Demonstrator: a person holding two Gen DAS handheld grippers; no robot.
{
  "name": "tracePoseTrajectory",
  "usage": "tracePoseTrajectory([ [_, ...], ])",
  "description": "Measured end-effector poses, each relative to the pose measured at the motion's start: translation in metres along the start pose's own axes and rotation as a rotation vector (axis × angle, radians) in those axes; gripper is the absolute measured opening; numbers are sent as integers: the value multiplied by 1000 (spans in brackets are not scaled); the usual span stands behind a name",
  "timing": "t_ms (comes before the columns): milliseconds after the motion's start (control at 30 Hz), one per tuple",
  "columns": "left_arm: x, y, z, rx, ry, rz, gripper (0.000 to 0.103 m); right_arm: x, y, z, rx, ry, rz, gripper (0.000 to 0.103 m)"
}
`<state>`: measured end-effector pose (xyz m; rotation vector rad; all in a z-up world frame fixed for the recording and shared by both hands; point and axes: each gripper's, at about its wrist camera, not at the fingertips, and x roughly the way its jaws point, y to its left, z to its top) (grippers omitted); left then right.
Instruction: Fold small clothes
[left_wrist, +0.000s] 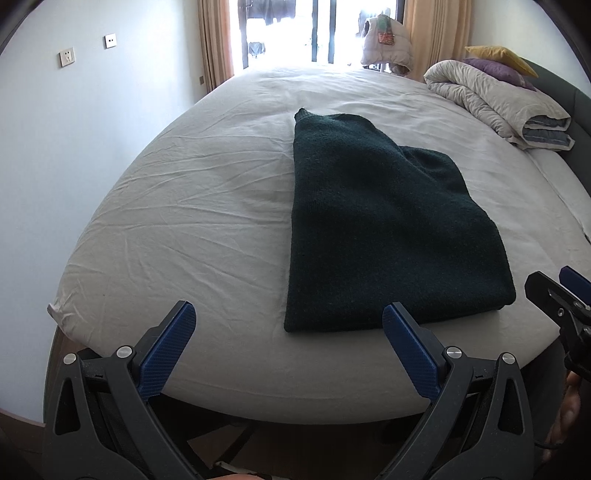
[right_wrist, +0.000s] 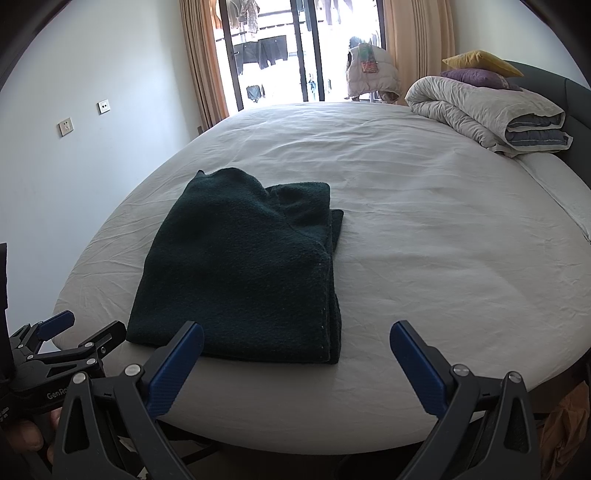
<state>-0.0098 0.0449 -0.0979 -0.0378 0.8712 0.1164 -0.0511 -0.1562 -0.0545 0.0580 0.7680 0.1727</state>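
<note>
A dark green knit sweater (left_wrist: 380, 229) lies folded into a long rectangle on the white bed sheet (left_wrist: 184, 206), its near edge close to the bed's front edge. It also shows in the right wrist view (right_wrist: 243, 269). My left gripper (left_wrist: 290, 317) is open and empty, held just short of the sweater's near edge. My right gripper (right_wrist: 297, 338) is open and empty, at the sweater's near right corner. Each gripper shows at the side of the other's view: the right one (left_wrist: 565, 291) and the left one (right_wrist: 74, 332).
A rolled grey duvet (right_wrist: 487, 110) with a purple pillow (right_wrist: 476, 78) and a yellow pillow (right_wrist: 480, 59) lies at the bed's far right by the headboard. A light blue wall (left_wrist: 74, 147) runs along the left. A jacket (right_wrist: 373, 74) hangs by the balcony door.
</note>
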Motion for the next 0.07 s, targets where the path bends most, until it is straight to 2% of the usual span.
tracePoseTrajectory([
  [67, -1, -1, 0, -3, -2, -9, 103, 0, -1, 1, 0, 0, 2, 103],
])
